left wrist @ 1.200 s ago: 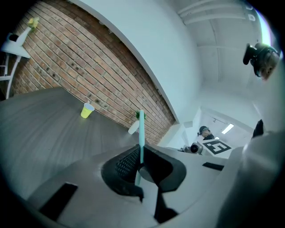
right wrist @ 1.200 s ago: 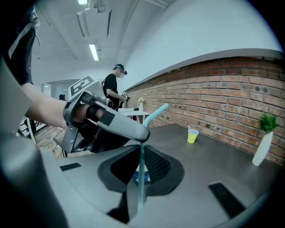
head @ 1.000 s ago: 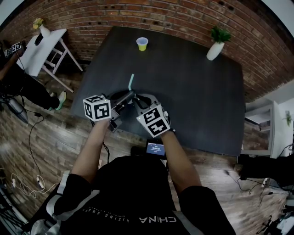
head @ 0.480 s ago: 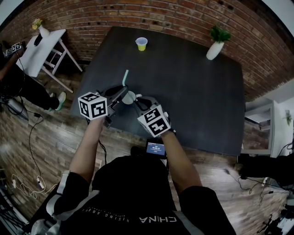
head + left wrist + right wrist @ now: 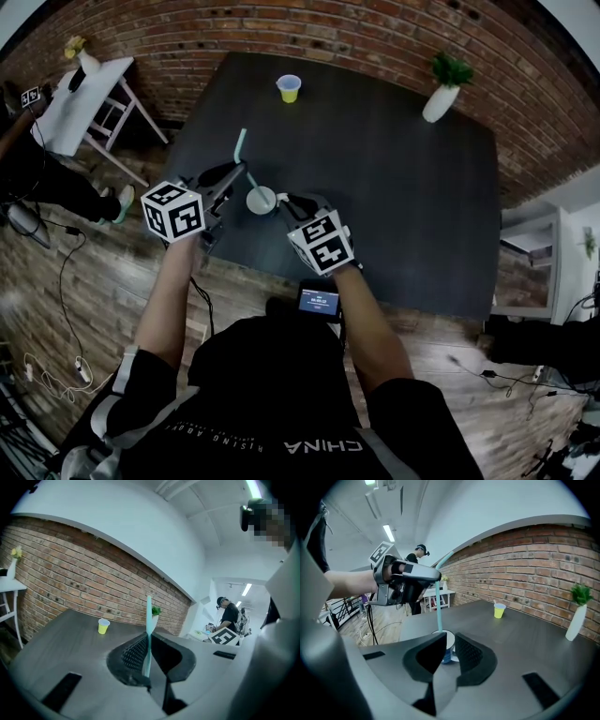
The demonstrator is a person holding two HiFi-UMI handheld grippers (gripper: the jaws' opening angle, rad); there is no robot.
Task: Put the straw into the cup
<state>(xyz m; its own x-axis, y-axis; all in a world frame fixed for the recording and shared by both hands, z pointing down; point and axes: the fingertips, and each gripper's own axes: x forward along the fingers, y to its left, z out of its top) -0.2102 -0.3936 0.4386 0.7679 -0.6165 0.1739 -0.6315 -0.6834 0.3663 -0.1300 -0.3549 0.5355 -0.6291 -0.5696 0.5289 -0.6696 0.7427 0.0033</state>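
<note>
A teal straw (image 5: 244,155) stands nearly upright in my left gripper (image 5: 232,175), which is shut on it above the dark table (image 5: 375,169). In the left gripper view the straw (image 5: 149,613) rises from between the closed jaws. Its lower end sits at the mouth of a white and blue cup (image 5: 262,200). My right gripper (image 5: 285,202) is shut on that cup's right side. The right gripper view shows the cup (image 5: 447,645) between the jaws of the right gripper (image 5: 450,638), with the straw (image 5: 437,606) coming down from the left gripper (image 5: 432,576). How deep the straw reaches is hidden.
A small yellow cup (image 5: 289,89) stands at the table's far edge and a white vase with a plant (image 5: 441,94) at the far right. A white side table (image 5: 84,94) is off to the left. The table's near edge runs just under my hands. A person stands behind (image 5: 229,616).
My left gripper has moved left and lifted, swinging the straw more upright, so the cup's mouth now shows. The right gripper has stayed on the cup.
</note>
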